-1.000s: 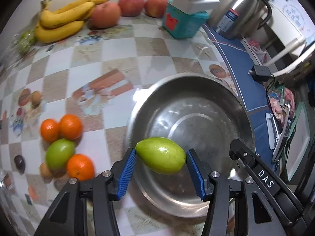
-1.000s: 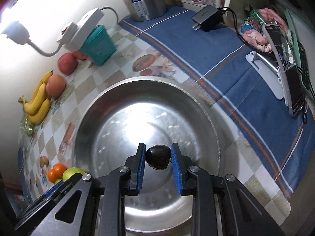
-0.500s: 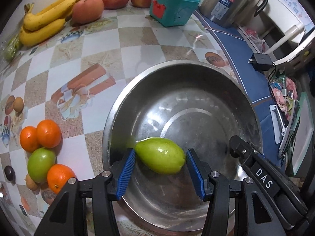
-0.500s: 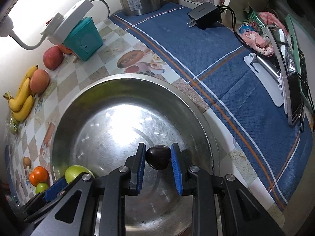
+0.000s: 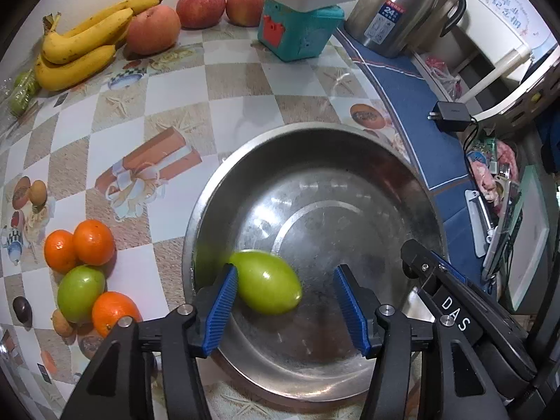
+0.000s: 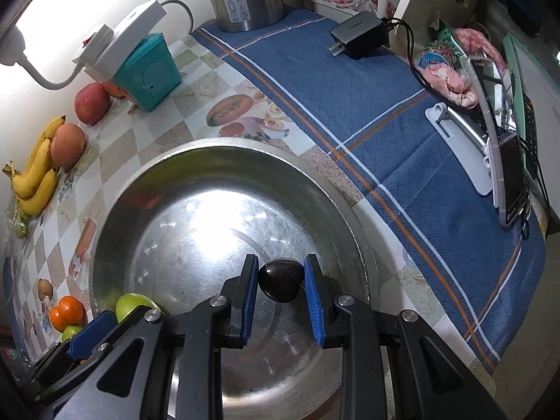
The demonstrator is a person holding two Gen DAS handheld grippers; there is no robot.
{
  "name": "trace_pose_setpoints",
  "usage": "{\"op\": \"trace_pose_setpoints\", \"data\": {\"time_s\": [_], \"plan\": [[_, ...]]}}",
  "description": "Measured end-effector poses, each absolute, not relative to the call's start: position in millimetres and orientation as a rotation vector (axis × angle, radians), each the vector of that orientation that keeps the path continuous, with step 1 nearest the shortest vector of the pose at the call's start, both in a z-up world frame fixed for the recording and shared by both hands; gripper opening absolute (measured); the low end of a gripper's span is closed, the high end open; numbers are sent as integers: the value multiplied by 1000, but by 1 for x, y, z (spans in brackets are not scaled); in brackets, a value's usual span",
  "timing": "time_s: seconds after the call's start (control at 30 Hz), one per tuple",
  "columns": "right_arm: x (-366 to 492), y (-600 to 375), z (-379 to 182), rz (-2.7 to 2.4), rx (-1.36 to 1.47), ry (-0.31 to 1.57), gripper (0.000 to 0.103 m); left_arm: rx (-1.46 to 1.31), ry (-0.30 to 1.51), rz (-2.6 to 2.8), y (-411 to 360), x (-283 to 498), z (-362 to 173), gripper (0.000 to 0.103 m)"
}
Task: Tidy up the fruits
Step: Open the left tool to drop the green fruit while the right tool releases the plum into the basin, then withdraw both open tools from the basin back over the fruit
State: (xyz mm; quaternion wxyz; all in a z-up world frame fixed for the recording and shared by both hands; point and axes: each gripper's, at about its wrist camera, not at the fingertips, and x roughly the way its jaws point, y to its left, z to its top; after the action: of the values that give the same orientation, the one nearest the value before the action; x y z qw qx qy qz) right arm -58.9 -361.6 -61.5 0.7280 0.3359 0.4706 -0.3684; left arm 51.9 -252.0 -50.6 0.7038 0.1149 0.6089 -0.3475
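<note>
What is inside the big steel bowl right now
In the steel bowl a green fruit sits between the open jaws of the left gripper, which have just been opening. The right gripper holds a small dark fruit over it. The near part of the bowl's floor is covered.

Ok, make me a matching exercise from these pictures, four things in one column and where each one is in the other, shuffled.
Things:
1. green fruit
2. dark fruit
3. bananas
4. charger

Places:
A. on the blue cloth
B. pinched in the right gripper
C. by the wall, beside a peach
D. in the steel bowl, between the left gripper's just-opened jaws

Pairs: 1-D, 2-B, 3-C, 4-A
</note>
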Motion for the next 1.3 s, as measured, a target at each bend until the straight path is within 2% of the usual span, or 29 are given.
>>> {"op": "trace_pose_setpoints", "data": {"time_s": [0.2, 0.33, 0.57, 1.17, 1.2, 1.27, 1.3], "plan": [[-60, -359, -47, -813, 720, 1002, 28, 248, 1334, -777, -248, 53, -36, 68], [-62, -357, -37, -827, 706, 970, 34, 245, 1326, -782, -246, 53, -29, 71], [-63, -354, -30, -825, 704, 947, 34, 272, 1298, -771, -243, 53, -21, 77], [-61, -354, -37, -822, 713, 976, 35, 228, 1318, -768, -225, 69, -20, 81], [-61, -354, -38, -818, 714, 981, 38, 217, 1321, -765, -222, 72, -20, 82], [-59, -353, -40, -805, 714, 987, 63, 197, 1325, -750, -215, 78, -19, 86], [-58, -351, -40, -797, 709, 991, 66, 185, 1325, -732, -210, 82, -19, 88]]}}
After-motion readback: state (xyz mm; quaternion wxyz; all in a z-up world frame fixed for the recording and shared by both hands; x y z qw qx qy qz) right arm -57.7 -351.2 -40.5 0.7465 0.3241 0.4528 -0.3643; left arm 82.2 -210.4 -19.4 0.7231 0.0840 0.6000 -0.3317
